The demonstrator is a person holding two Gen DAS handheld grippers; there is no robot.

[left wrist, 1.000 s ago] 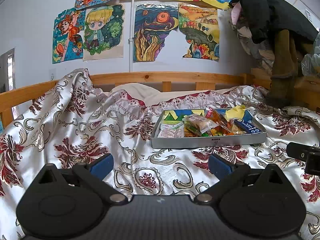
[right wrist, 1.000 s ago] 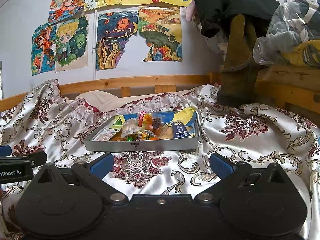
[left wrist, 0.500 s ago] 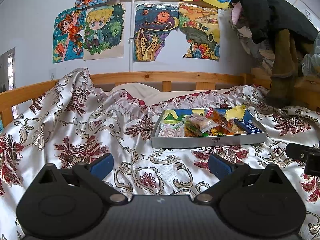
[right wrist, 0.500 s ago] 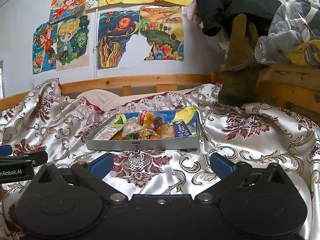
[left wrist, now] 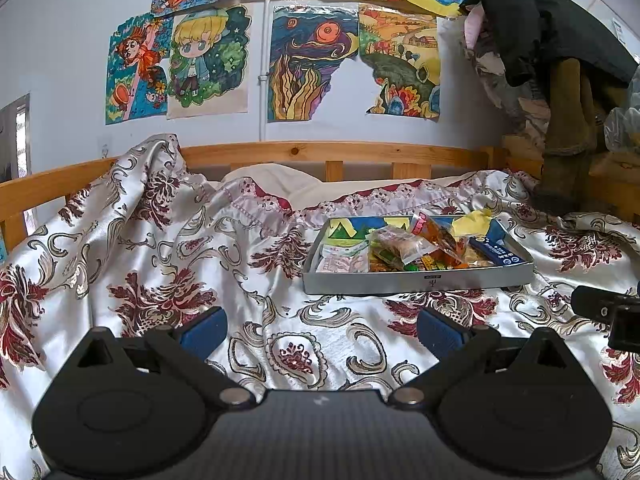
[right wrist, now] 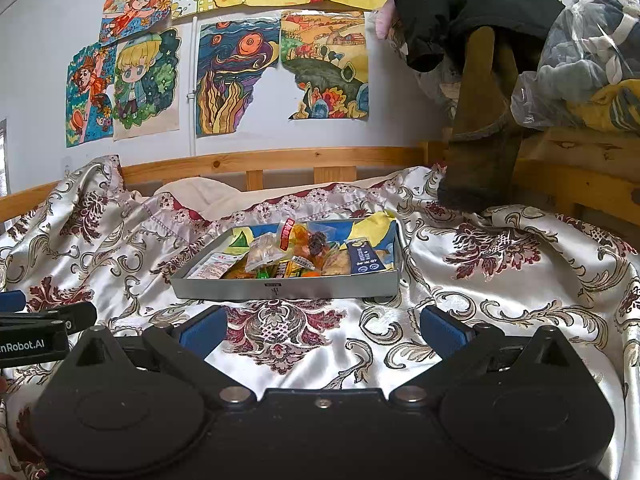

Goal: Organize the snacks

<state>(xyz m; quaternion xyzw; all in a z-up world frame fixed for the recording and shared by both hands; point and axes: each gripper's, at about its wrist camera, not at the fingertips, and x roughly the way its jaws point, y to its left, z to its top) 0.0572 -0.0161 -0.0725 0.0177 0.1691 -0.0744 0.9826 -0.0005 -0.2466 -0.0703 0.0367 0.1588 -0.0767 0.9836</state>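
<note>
A shallow grey tray [left wrist: 416,281] [right wrist: 280,289] sits on the patterned bedspread, piled with several snack packets [left wrist: 404,245] [right wrist: 280,246], among them a blue box [right wrist: 364,258] at its right side. My left gripper [left wrist: 320,326] hovers open over the bedspread, short of the tray and to its left, with nothing between its fingers. My right gripper [right wrist: 322,328] is also open and empty, just in front of the tray's near wall. Each gripper's body shows at the edge of the other's view.
The silky floral bedspread [left wrist: 140,264] is rumpled, with a raised fold at the left. A wooden bed rail [left wrist: 320,152] runs behind. Drawings cover the wall. Clothes [right wrist: 472,80] and a plastic bag [right wrist: 588,52] hang and sit on a wooden frame at the right.
The right gripper has drifted slightly, so the tray sits a little further right and nearer in its view. The left wrist view is almost unchanged. Both grippers stay open.
</note>
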